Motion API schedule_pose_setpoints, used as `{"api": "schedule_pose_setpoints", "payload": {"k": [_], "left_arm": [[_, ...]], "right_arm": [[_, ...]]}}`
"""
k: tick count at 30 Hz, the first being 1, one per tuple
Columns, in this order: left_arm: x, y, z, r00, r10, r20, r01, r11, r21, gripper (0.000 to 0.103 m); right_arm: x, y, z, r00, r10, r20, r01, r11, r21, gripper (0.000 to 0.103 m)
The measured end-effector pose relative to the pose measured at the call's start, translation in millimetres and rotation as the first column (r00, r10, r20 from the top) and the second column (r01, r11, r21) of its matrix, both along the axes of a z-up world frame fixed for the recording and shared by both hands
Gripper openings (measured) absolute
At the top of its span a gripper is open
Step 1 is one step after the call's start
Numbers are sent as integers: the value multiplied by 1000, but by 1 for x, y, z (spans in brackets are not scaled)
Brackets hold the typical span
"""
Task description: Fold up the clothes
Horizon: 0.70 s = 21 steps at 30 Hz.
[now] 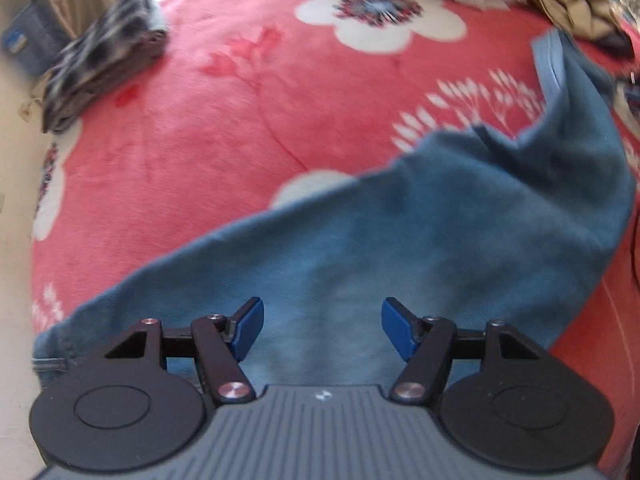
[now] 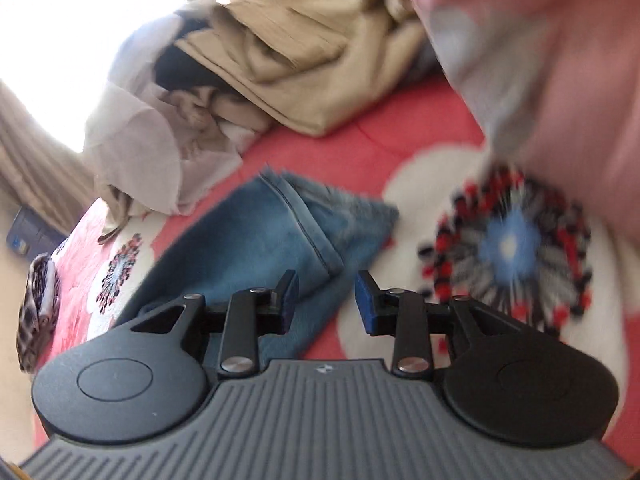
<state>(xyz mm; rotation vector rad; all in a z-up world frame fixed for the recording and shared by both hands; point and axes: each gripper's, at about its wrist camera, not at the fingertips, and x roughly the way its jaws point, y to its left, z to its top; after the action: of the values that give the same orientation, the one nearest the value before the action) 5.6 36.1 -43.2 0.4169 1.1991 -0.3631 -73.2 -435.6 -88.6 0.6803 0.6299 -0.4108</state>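
Left gripper (image 1: 322, 330) wide and empty above blue jeans (image 1: 400, 240); right gripper (image 2: 327, 304) narrowly parted, empty, jeans beneath.

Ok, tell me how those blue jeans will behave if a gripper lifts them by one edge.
The blue jeans will probably droop and drag: they lie in soft folds on the red blanket. Likely fairly heavy for cloth, given the thick stitched seam. The frayed hem should grip easily, not slip.

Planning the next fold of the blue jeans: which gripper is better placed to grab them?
Probably the right. The right gripper sits at the hem end of the blue jeans, jaws open around nothing, near an edge. The left gripper, jaws wide, hovers over mid-fabric with no edge between them.
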Motion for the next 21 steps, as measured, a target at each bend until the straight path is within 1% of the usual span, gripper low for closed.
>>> {"api": "schedule_pose_setpoints", "payload": {"k": [2,4,5,6,8,9,10,11,12,15,17,19,21], "left_arm": [[-2,-1,-8,1000,12,-5,-12,1000,11,67],[-4,-1,-16,1000,29,-9,-28,999,19,67],[-5,0,-20,1000,29,-6,-29,999,20,67],[-6,0,-22,1000,28,-2,-28,999,21,68],[-10,0,-25,1000,22,18,-22,1000,21,69],[-11,1,-26,999,21,29,-22,1000,18,70],[-12,1,-27,999,22,37,-23,1000,14,71],[-13,2,-28,999,26,40,-26,1000,10,71],[-13,2,-29,999,29,42,-30,1000,5,71],[-12,3,-29,999,35,40,-35,999,0,71],[-11,2,-29,999,33,35,-33,999,1,72],[-10,2,-29,999,30,33,-30,1000,-1,72],[-11,3,-30,999,26,36,-26,1000,-5,72]], "right_arm": [[13,1,0,998,60,-7,-60,997,-46,31],[27,2,0,993,119,-17,-120,989,-91,36],[33,3,0,989,148,-23,-150,982,-113,43],[40,3,-1,985,172,-35,-175,975,-136,44],[53,5,-9,979,189,-80,-201,963,-182,45],[55,5,-11,977,200,-79,-212,958,-195,40],[56,3,-11,975,209,-73,-219,956,-196,32],[57,1,-11,974,218,-67,-227,954,-198,7],[57,0,-10,972,227,-59,-234,952,-198,2],[47,4,7,966,257,-16,-256,947,-196,0],[34,11,26,958,288,11,-277,931,-240,0],[28,16,39,953,302,23,-285,919,-273,0],[29,15,41,953,304,9,-291,921,-257,1]]}}
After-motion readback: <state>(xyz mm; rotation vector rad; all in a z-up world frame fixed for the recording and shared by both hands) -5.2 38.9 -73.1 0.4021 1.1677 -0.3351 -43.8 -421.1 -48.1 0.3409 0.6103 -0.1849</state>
